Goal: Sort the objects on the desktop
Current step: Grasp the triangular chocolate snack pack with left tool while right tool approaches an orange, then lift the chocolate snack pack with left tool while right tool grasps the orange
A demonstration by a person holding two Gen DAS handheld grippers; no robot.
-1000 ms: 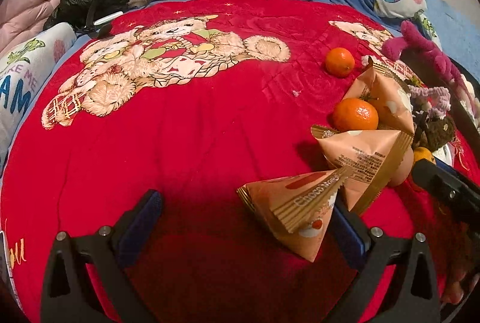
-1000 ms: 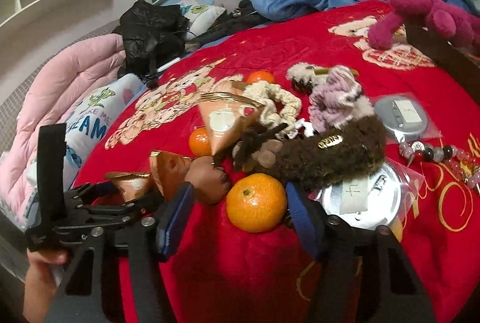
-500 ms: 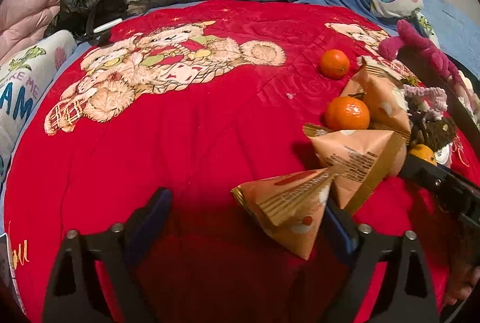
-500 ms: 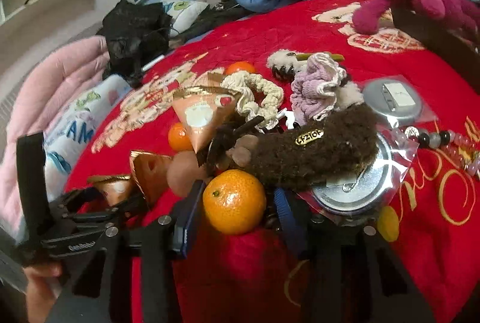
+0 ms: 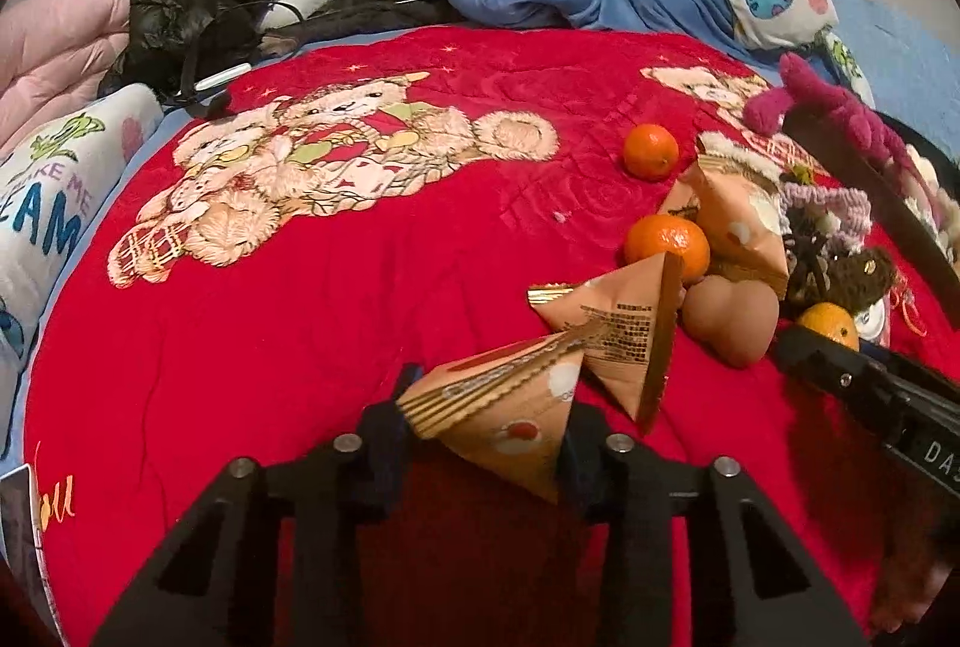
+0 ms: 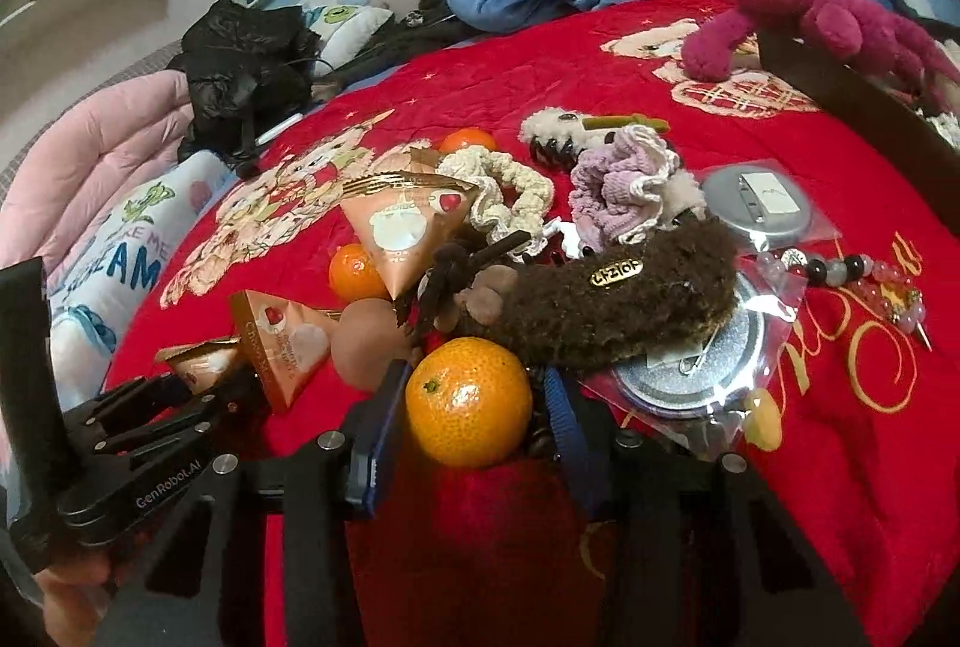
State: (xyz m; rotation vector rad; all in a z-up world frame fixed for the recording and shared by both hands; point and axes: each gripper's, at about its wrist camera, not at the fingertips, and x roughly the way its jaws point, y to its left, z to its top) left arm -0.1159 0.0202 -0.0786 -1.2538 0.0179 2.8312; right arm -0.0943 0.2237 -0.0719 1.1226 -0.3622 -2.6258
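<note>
My left gripper (image 5: 486, 425) is shut on a peach triangular snack packet (image 5: 510, 407) on the red quilt (image 5: 300, 317). A second packet (image 5: 618, 335) lies just behind it, a third packet (image 5: 738, 221) stands farther back. My right gripper (image 6: 468, 413) is shut on an orange mandarin (image 6: 469, 401), which also shows in the left wrist view (image 5: 831, 323). Two more mandarins (image 5: 669, 242) (image 5: 650, 150) lie on the quilt. In the right wrist view the left gripper (image 6: 198, 371) holds its packet (image 6: 201, 356) at lower left.
A brown fuzzy pouch (image 6: 612, 299), scrunchies (image 6: 624, 185), round tins (image 6: 762, 200), a bead bracelet (image 6: 858, 269) and a tan squishy lump (image 5: 729, 317) crowd the right side. A magenta plush (image 6: 810, 17) and dark box edge (image 6: 852, 101) sit far right. Blankets lie behind.
My left gripper has closed onto the nearest snack packet. My right gripper has closed on the mandarin, and the view has shifted slightly forward.
</note>
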